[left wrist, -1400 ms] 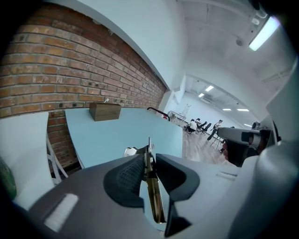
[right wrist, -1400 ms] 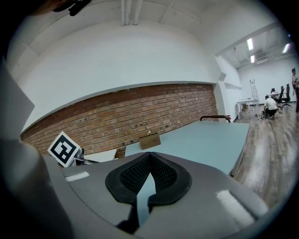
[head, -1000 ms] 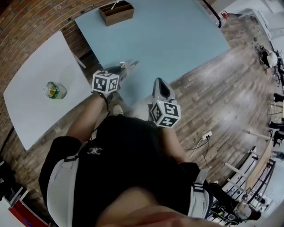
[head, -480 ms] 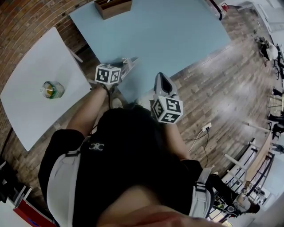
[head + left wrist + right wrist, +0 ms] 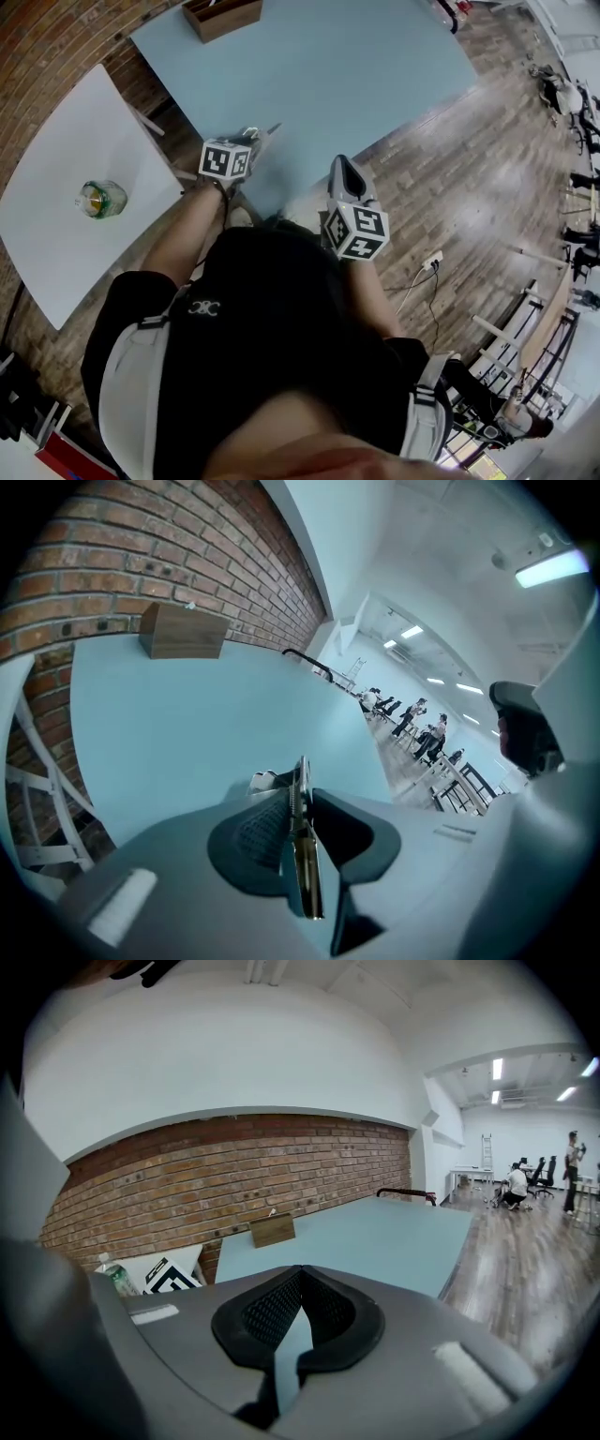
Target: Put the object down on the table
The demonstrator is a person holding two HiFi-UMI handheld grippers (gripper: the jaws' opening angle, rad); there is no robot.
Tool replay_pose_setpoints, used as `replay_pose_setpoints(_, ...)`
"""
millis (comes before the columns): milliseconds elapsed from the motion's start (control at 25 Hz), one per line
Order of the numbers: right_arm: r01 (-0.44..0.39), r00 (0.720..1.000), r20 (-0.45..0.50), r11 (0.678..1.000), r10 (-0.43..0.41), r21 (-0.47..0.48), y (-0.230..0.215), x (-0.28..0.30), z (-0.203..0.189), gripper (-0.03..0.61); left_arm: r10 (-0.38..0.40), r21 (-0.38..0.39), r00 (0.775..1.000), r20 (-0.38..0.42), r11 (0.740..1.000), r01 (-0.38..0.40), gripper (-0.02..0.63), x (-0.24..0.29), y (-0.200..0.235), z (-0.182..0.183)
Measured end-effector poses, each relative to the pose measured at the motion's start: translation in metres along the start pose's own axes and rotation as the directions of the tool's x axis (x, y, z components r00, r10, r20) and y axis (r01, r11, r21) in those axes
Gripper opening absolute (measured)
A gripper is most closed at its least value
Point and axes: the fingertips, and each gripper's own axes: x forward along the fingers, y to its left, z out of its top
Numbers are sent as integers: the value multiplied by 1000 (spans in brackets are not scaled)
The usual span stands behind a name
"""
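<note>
Clearly the left tongs (image 5: 298, 794) clamp a thin flat object (image 5: 305, 874), edge-on, above the blue tabletop (image 5: 187, 724) near its edge; the right tongs (image 5: 298, 1274) are closed, empty. It looks light, stiff and slippery, so gripping across its flat faces seems safest.

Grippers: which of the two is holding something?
The left gripper: a thin metal piece is clamped between its jaws. The right gripper is shut on nothing.

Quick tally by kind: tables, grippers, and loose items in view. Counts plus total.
Tables: 2, light blue table, white table
Grippers: 2, left gripper, right gripper
Wooden box: 1
Bottle: 1
Thin flat object, clamped in left gripper: 1
Total: 7
</note>
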Motion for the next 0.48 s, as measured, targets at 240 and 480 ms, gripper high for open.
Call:
replay_pose_setpoints(240,-13,1000,-24,1000,13,9,-2,8,-7,15,30,-62,999,-24,998,-31,66,4,14,-8)
replay_pose_setpoints(480,-39,999,-34,999,39,1,3,16,-6,15,87,2,995,-48,996,-87,106,5,22,-8)
